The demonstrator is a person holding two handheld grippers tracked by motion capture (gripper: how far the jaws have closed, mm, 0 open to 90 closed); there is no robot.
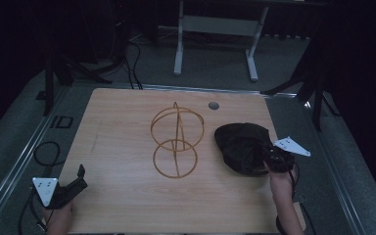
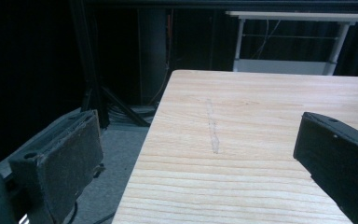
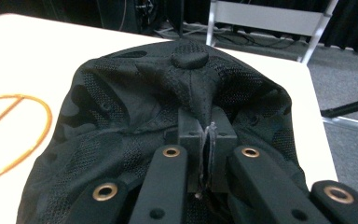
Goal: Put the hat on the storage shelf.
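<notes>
One thin fold of the black mesh cap (image 3: 168,116) pinched in my right gripper (image 3: 208,154); it could slip on lift. Left gripper (image 2: 200,154) wide open, empty.

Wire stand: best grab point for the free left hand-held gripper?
Take the wire stand by its thin upright rod, just above the flat base ring lying on the table. Come in from the left, level with the table, since that side is open and the cap sits to its right. The left hand-held gripper is open; the rod should fit easily between the jaws.
</notes>
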